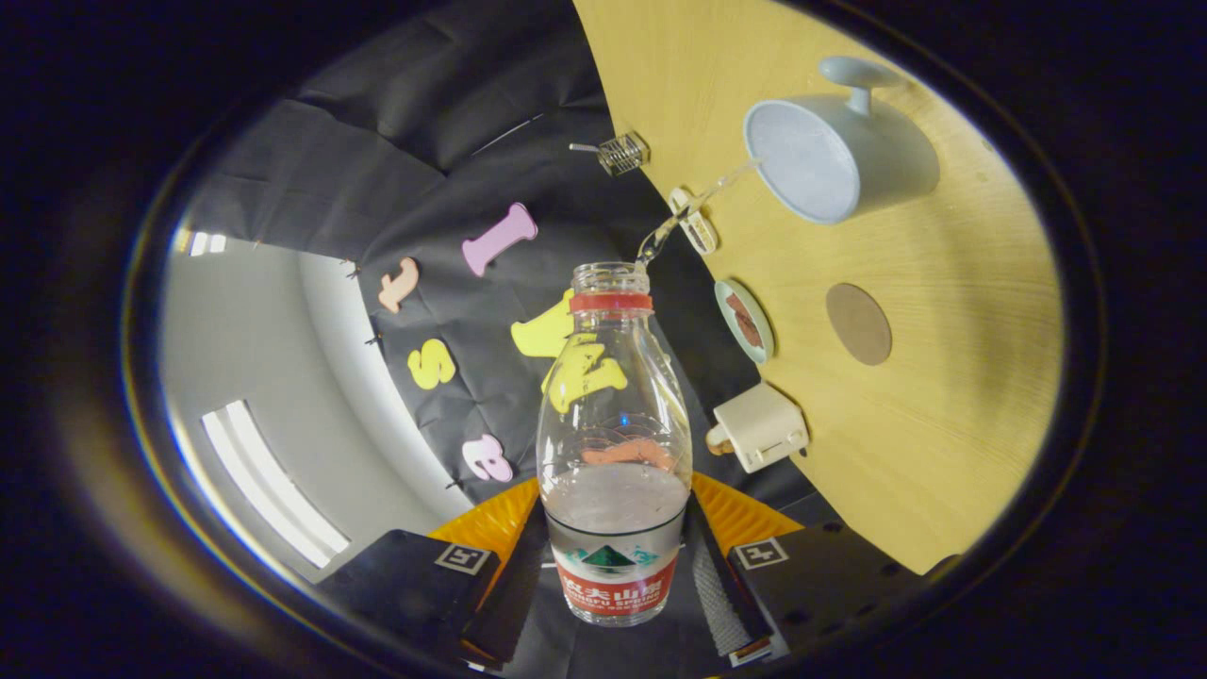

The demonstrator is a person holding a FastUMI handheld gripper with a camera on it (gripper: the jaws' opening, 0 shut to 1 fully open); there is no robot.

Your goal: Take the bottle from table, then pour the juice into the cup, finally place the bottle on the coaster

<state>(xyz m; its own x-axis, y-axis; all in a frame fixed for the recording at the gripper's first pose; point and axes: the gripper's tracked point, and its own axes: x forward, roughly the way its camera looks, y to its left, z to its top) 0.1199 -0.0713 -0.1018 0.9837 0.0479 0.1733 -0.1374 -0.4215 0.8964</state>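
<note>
The bottle (613, 443) is held betw. the tongs (615, 575), both fingers (514, 589) pressed on its lower body at the labelled part, jaws narrowed to the bottle's width. The bottle is uncapped, w/ a red ring under the open mouth, and is tipped so the mouth points toward the cup (834, 156), which is seen at approx. 1 o'clock from the mouth. A thin clear stream (693, 207) is seen running from the bottle's mouth to the cup's rim. Some liquid is seen pooled in the bottle's lower part, near the label; the upper part is clear. The cup is pale blue-grey, w/ a handle on its far side, and stands on the wooden tabletop (943, 377). The round brown coaster (858, 323) lies on the tabletop at approx. 6 o'clock from the cup, apart from it. Along the tabletop's edge, several small items are seen: a small wire basket (622, 153), a white clip-like item (696, 224), a round pale-green dish (745, 321) and a cream box-like item (759, 426) at approx. 3 o'clock from the bottle's body.
</note>
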